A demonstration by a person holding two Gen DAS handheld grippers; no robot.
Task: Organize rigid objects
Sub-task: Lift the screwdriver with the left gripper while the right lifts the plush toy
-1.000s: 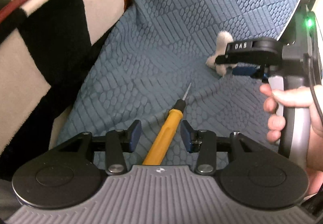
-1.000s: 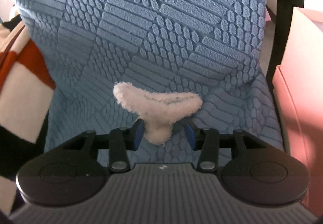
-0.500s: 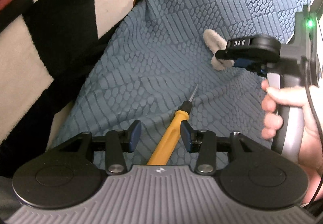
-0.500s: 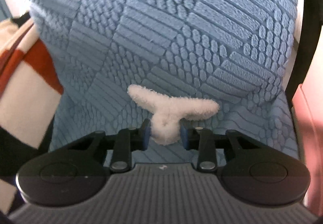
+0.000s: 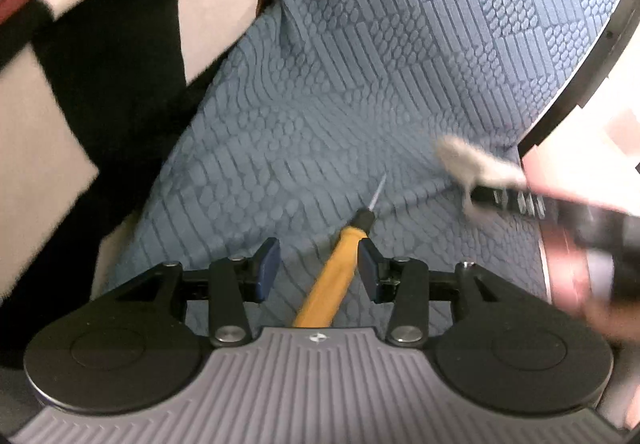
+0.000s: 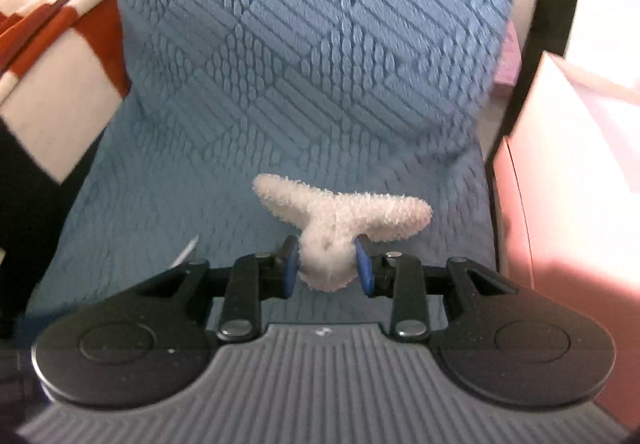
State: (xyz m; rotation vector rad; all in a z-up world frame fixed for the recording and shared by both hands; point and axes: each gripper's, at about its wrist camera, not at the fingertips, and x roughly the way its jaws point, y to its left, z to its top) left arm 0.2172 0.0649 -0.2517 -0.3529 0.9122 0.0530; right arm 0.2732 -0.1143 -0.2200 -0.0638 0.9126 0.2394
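The left claw [image 5: 319, 268] hangs over a blue textured seat cover [image 5: 360, 92], pointing steeply down at it. Its two blue pads [image 5: 267, 264] stand apart, released, and a screwdriver [image 5: 334, 276] lies between them on the cover. The yellow handle runs up from under the claw body, leaning right; the black collar and thin metal tip point away toward the middle of the seat. The handle sits nearer the right pad than the left, and neither pad presses on it.

The right claw [image 6: 327, 264] is clenched on a white fuzzy toy [image 6: 340, 216] — its blue pads squeeze the toy's narrow lower stem from both sides, and the fluff bulges around them. The toy's two arms spread left and right above the pads, forming a T, with the seat cover behind. In the left wrist view the same toy [image 5: 472, 164] shows at the right, blurred, beyond the screwdriver's tip, with the right claw's black fingers and the person's hand [image 5: 580, 276] below it, also blurred.

A pink box [image 6: 568, 180] stands just beside the seat on the right, with a black frame bar [image 6: 536, 36] between it and the seat back. On the left — a plush blanket [image 5: 100, 56] in cream, black and rust red lies against the cover's edge. In the right wrist view a thin pale tip [image 6: 188, 248] pokes up by the claw's left linkage; what it is cannot be told.
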